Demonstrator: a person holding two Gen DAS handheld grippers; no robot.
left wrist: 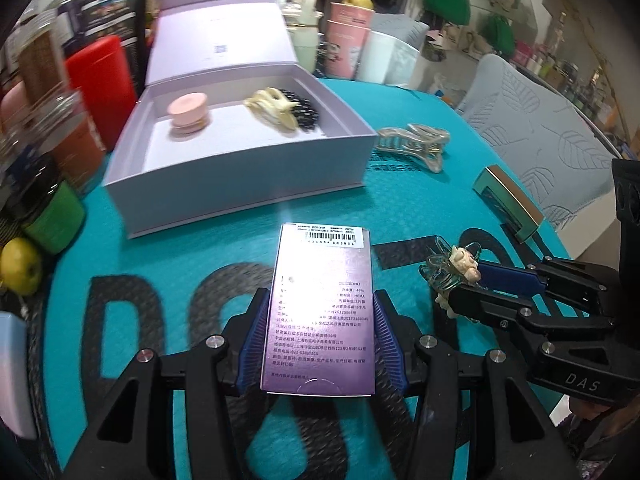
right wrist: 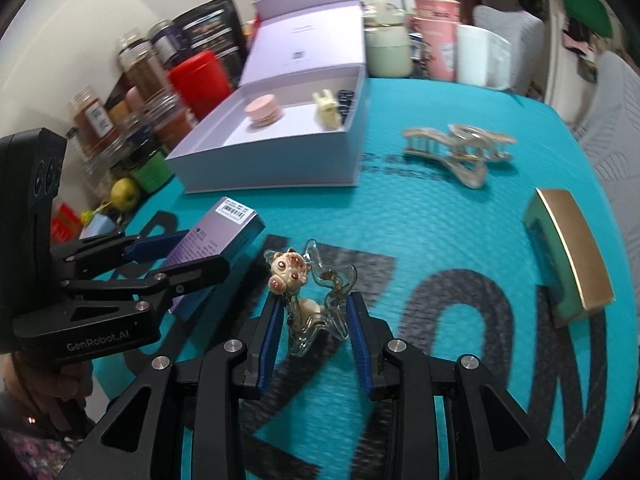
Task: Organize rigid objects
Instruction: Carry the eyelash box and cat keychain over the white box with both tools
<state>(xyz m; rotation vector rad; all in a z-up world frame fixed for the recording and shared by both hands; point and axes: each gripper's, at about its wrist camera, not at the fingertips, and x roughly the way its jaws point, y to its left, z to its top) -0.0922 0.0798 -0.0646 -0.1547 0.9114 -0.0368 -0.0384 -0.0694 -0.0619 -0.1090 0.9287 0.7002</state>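
Note:
My left gripper (left wrist: 322, 304) is shut on a small purple carton (left wrist: 322, 312), held above the teal mat; it also shows in the right wrist view (right wrist: 224, 236). My right gripper (right wrist: 314, 300) is shut on a clear hair claw with a cream bear charm (right wrist: 306, 292), also seen in the left wrist view (left wrist: 454, 270). An open lilac gift box (left wrist: 240, 176) holds a pink round case (left wrist: 187, 114), a cream hair claw (left wrist: 272, 108) and a black beaded clip (left wrist: 306, 114). A pearly hair claw (right wrist: 460, 148) lies on the mat.
A gold-and-green box (right wrist: 568, 256) lies at the mat's right edge. Jars, a red canister (left wrist: 100, 88) and a yellow-green apple (left wrist: 20, 266) crowd the left side. Cups and a bottle (right wrist: 436, 40) stand behind the gift box.

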